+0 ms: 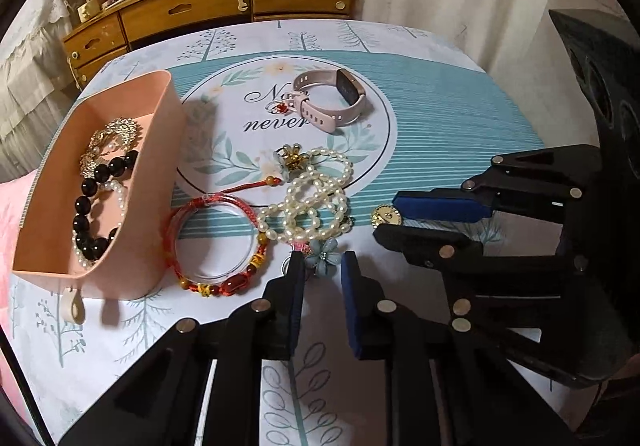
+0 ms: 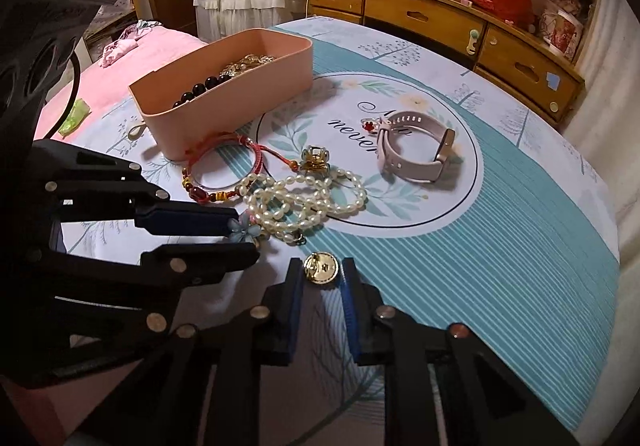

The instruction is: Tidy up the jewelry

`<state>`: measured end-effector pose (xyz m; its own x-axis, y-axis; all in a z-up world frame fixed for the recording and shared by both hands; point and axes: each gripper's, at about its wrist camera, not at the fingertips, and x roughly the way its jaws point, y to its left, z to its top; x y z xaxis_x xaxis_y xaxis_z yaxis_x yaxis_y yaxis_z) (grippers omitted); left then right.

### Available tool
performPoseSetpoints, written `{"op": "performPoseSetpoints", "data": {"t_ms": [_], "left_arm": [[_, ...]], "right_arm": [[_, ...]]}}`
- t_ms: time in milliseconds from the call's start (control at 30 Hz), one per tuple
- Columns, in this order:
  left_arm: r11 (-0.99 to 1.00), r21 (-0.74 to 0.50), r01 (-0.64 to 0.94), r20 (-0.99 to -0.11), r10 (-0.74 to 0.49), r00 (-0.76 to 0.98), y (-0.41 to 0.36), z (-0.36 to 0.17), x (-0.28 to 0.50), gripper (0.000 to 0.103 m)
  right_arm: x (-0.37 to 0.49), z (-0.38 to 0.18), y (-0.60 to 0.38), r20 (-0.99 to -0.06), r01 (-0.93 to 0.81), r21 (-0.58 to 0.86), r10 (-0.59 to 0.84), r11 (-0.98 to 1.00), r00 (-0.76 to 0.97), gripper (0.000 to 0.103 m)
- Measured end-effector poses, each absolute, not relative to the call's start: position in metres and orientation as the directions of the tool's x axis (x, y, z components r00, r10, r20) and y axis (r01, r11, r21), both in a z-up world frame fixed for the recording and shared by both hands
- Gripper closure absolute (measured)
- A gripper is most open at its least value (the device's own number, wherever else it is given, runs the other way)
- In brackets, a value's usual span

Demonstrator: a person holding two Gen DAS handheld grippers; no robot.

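The pink tray (image 1: 100,278) at the left of the left-wrist view already held a black bead bracelet (image 1: 94,202) and a gold filigree piece (image 1: 114,138); much remained out on the tablecloth (image 1: 440,118): a pink watch (image 1: 332,102) near the upper centre, a pearl strand (image 1: 312,202), a red cord bangle (image 1: 216,246); so the sorting looked perhaps a third done. A blue flower charm (image 1: 324,252) lay between the left gripper (image 1: 322,266) tips, jaws narrowed around it though contact was unclear; low in the right-wrist view, the right gripper (image 2: 320,272) bracketed a gold button brooch (image 2: 321,268), pads just beside its edges, not visibly pressing.
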<state>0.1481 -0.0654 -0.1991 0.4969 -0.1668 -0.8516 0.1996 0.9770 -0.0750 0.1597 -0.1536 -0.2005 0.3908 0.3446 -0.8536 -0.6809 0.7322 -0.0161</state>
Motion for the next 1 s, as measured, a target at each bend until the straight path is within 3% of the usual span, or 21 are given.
{"op": "performPoseSetpoints", "data": {"t_ms": [200, 633, 1000], "left_arm": [[0.975, -0.047, 0.216, -0.861, -0.149, 0.486, -0.062, -0.197, 0.142, 0.087], [0.927, -0.142, 0.347, -0.829, -0.303, 0.47, -0.05, -0.167, 0.126, 0.087], [0.892, -0.233, 0.387, -0.756, -0.417, 0.505, 0.021, -0.118, 0.156, 0.087]], "right_arm": [[0.162, -0.2, -0.158, -0.854, -0.653, 0.005, 0.343, 0.758, 0.391, 0.084], [0.162, -0.188, -0.167, -0.843, -0.521, 0.147, 0.382, 0.84, 0.378, 0.084], [0.177, -0.154, -0.126, -0.77, -0.381, 0.263, 0.431, 0.886, 0.47, 0.084]]}}
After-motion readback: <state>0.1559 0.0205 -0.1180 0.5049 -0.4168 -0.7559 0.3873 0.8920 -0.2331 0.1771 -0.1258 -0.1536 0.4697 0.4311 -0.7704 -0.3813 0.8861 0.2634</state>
